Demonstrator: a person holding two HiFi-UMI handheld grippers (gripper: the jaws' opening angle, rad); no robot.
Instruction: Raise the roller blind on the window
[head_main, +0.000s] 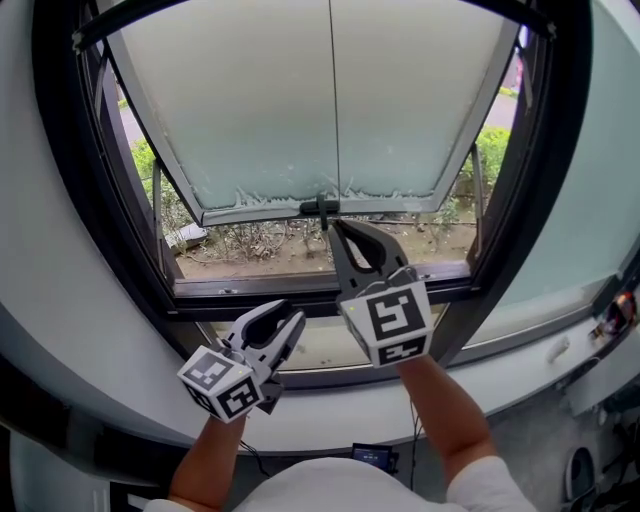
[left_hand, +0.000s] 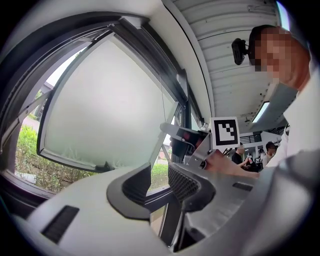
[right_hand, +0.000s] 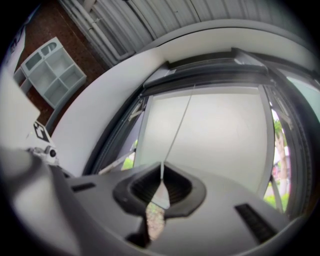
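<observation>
Mostly I see the window (head_main: 60, 200), its blind (head_main: 250, 100) hanging over all but a bottom strip, with the bottom bar (head_main: 250, 212) running side to side. Only the right gripper view shows my right gripper (right_hand: 161, 186) with its fingers clamped on the thin cord (right_hand: 177, 127), which runs straight up the blind's middle. My left gripper (head_main: 287, 322), fingers apart and empty, sits low by the sill (head_main: 330, 420).

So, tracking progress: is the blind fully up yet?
No, mostly down: the blind covers most of the window; only a strip of garden shows under its bottom bar.
</observation>
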